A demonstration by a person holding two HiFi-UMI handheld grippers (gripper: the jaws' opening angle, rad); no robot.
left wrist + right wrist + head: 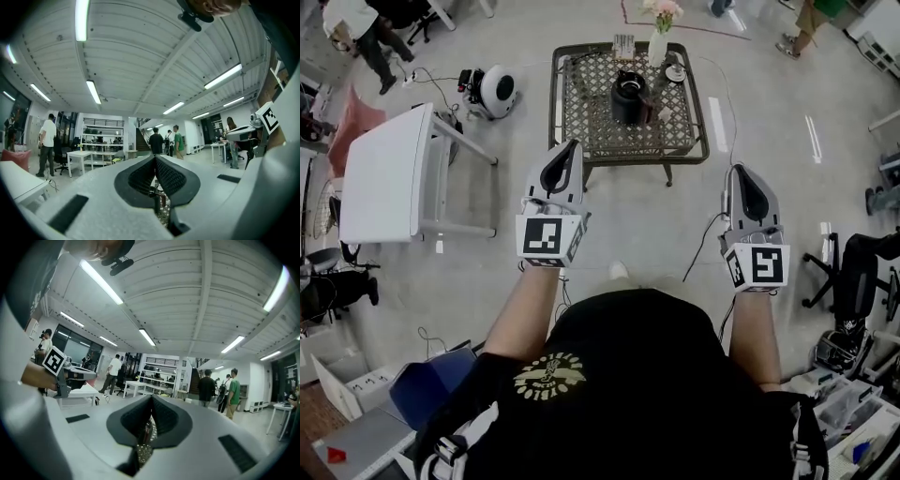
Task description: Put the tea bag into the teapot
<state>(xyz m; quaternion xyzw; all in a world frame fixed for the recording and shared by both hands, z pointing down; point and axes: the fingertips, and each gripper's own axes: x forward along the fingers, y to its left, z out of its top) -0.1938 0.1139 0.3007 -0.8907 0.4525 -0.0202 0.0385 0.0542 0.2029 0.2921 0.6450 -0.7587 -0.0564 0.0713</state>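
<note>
Fingers (140, 177) of left gripper (572, 148), right gripper (739, 173) together, empty; bare floor (642, 225) before table (675, 153) edge.

Glossy dark teapot (628, 98) on matt openwork metal table (589, 122)

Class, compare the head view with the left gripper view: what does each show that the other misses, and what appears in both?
Head view only: the black round teapot and white vase of pink flowers, seen plainly on the dark metal lattice table. Left gripper view only: the ribbed ceiling's strip lights and a white shelving rack. Both: the left hand-held gripper, jaws together, the right hand-held gripper, and a sliver of lattice.
</note>
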